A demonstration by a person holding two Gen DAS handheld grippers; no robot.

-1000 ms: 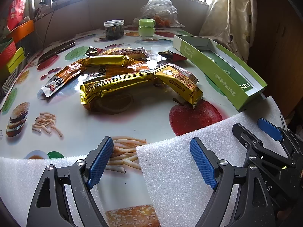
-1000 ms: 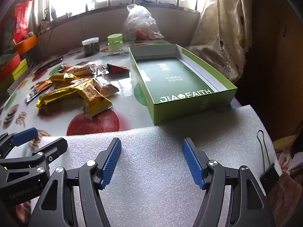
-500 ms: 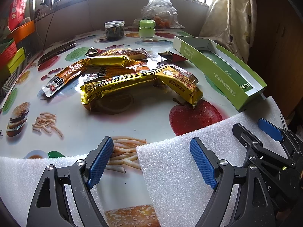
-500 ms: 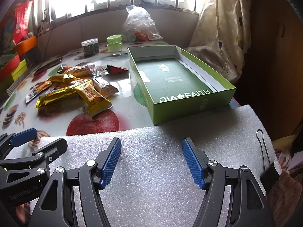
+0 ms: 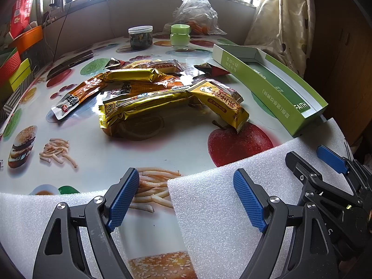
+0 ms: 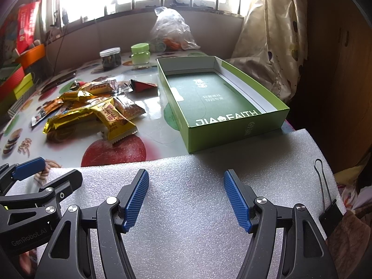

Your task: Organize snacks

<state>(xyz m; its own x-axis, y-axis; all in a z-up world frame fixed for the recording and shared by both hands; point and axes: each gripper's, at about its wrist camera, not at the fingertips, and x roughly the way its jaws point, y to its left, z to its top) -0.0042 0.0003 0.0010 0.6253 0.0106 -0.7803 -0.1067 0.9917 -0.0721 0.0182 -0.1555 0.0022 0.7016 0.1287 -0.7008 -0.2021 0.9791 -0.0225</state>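
Observation:
A heap of snack packets lies mid-table: a long gold bar (image 5: 148, 105), a yellow packet (image 5: 224, 103) (image 6: 115, 121), an orange sachet (image 5: 79, 95) and a red triangular packet (image 6: 141, 85). An empty green box (image 6: 223, 107) (image 5: 274, 88) stands to the right of them. My left gripper (image 5: 186, 197) hovers open over the near table edge, well short of the heap. My right gripper (image 6: 186, 195) is open above white foam, just in front of the box. Each gripper shows at the edge of the other's view.
White foam sheets (image 6: 197, 209) cover the near edge. At the back stand a dark jar (image 5: 140, 37), a green-lidded jar (image 5: 180, 36) and a plastic bag (image 5: 195, 11). Coloured boxes (image 5: 14, 65) line the left side. A binder clip (image 6: 327, 207) grips the foam's right edge.

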